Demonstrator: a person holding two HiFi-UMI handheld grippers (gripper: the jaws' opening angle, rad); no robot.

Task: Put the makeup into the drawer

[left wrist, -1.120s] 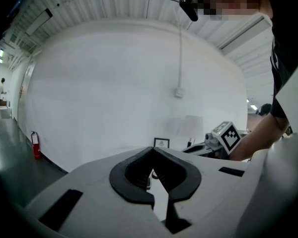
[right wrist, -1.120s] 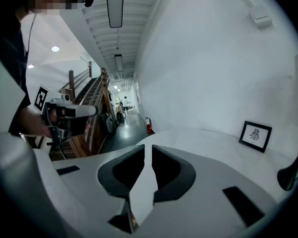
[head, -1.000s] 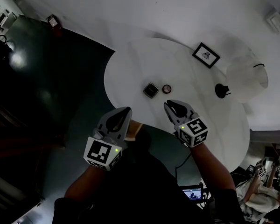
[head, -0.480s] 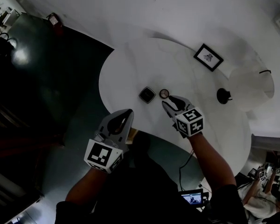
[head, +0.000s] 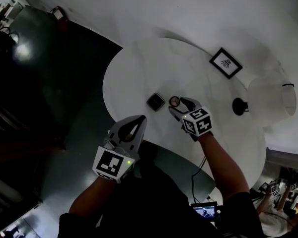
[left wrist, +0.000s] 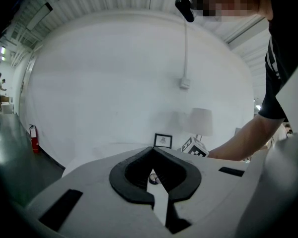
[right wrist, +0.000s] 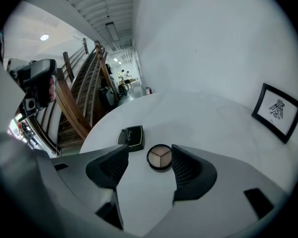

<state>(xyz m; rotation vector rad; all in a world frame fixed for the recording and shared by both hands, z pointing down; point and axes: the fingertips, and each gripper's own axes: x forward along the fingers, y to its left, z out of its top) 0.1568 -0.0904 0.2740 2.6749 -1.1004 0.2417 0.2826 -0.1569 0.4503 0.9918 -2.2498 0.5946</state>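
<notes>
Nothing stowed yet. My right gripper (right wrist: 150, 151), jaws just opened wide, frames the round compact (right wrist: 159, 157) without gripping it. Left gripper (left wrist: 153, 155) is closed and empty.

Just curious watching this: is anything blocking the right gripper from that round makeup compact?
Nothing visible. The right gripper has just been opening its jaws; the round compact lies on the table between their tips, ungripped; the square compact sits aside.

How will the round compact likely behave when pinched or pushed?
The round compact looks like rigid plastic, so probably stiff and light. Its curved, glossy rim may slip or twist out of a pinch. Lying flat and low on the smooth table, it likely slides rather than tips or rolls.
</notes>
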